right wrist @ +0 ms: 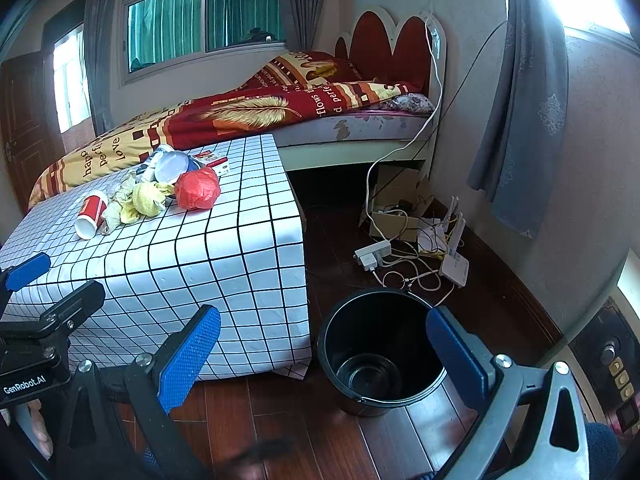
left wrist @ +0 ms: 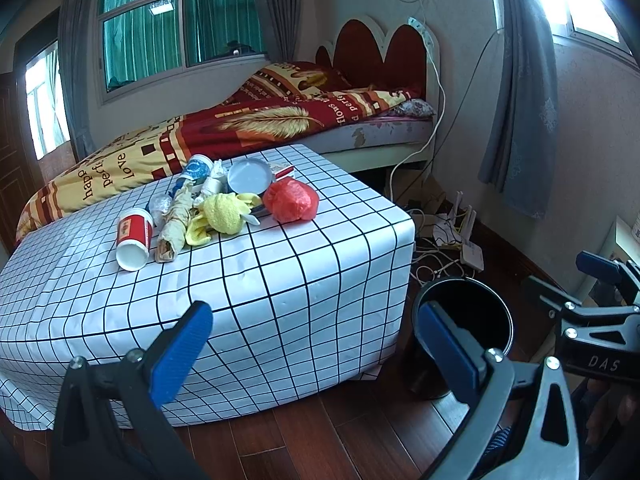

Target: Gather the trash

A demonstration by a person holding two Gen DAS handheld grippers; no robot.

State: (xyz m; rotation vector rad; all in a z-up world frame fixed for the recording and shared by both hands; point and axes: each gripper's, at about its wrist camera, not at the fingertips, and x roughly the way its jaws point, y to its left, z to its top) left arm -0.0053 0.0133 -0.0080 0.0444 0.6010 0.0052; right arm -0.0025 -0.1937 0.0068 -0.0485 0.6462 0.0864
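Note:
A pile of trash lies on the table with the checked cloth [left wrist: 280, 272] [right wrist: 224, 248]: a red paper cup [left wrist: 134, 239] [right wrist: 91, 216] on its side, a crumpled red bag [left wrist: 291, 201] [right wrist: 197, 189], yellow crumpled wrappers [left wrist: 224, 214] [right wrist: 146, 199], a rolled paper wrap [left wrist: 175, 222] and a round lid [left wrist: 249, 176] [right wrist: 172, 166]. A black bucket [left wrist: 468, 320] [right wrist: 380, 352] stands empty on the floor right of the table. My left gripper [left wrist: 316, 344] is open, well short of the pile. My right gripper [right wrist: 324, 352] is open over the bucket's near side, with nothing between its fingers.
A bed with a red and yellow quilt [left wrist: 240, 120] [right wrist: 240, 116] runs behind the table. Cables, a power strip [right wrist: 374, 254] and a router [left wrist: 472, 254] [right wrist: 454, 266] lie on the wooden floor by the wall. Grey curtains [left wrist: 520, 100] hang at right.

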